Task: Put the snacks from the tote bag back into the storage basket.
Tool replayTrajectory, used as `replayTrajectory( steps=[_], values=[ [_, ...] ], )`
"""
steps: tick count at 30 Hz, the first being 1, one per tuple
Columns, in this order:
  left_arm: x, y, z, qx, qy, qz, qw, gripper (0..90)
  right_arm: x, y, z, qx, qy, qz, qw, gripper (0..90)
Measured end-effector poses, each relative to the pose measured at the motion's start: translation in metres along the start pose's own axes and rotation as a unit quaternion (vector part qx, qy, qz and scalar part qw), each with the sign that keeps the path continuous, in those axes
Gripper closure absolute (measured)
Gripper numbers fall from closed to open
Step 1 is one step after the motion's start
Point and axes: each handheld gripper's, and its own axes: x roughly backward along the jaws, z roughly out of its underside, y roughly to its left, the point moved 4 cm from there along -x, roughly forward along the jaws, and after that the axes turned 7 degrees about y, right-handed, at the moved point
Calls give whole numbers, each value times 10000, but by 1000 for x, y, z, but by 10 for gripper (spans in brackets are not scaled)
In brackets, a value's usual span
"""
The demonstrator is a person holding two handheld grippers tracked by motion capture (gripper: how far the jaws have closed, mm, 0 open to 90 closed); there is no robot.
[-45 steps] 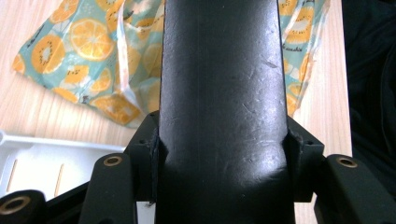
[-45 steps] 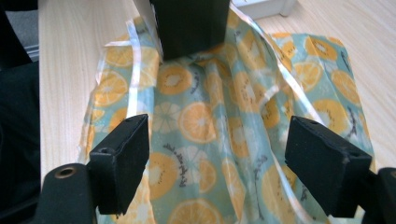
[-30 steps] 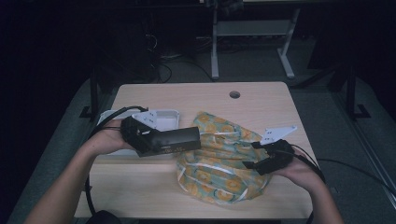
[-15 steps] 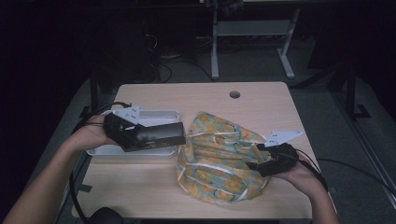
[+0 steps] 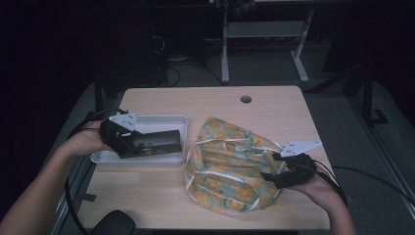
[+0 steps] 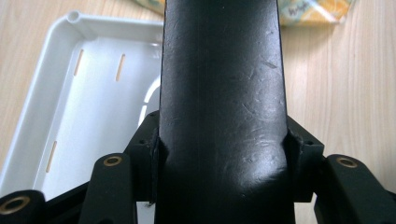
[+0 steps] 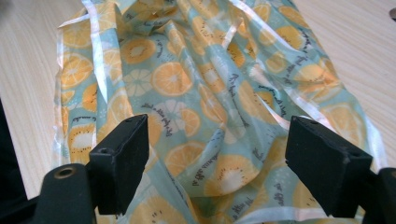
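Observation:
A long black case (image 5: 155,142) lies level over the white tray (image 5: 161,120) at the table's left, with my left gripper (image 5: 131,141) shut on its near end. In the left gripper view the black case (image 6: 222,84) runs up the middle, clamped between the two jaws, with the tray (image 6: 56,70) below and left of it. A crumpled plastic bag with orange-slice print (image 5: 230,159) lies right of the tray. My right gripper (image 5: 274,172) rests at the bag's right edge. In the right gripper view its jaws (image 7: 219,154) stand open over the bag (image 7: 187,79), pinching nothing.
The wooden table (image 5: 195,103) has a round cable hole (image 5: 246,99) near its far edge. A dark rounded object (image 5: 115,225) sits at the near left edge. A metal desk frame (image 5: 264,44) stands on the floor beyond the table.
My left gripper has carried the black case leftward, away from the bag and over the white tray. The right gripper has stayed at the bag's right edge.

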Motion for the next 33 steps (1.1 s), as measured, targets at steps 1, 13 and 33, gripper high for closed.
replayTrajectory(
  steps=[1, 13, 33],
  values=[
    [-1, 1, 2, -39, -10, 29, 10000, 429, 1, 0, 0, -25, -31, 4, 10000, 210],
    [-19, 19, 18, -428, 290, 95, 9986, 428, 4, 6, 4, -90, -8, 103, 9999, 210],
    [-48, 30, 18, -493, 442, 302, 9973, 428, 7, 7, 13, -171, 21, 127, 9998, 210]
  ],
)
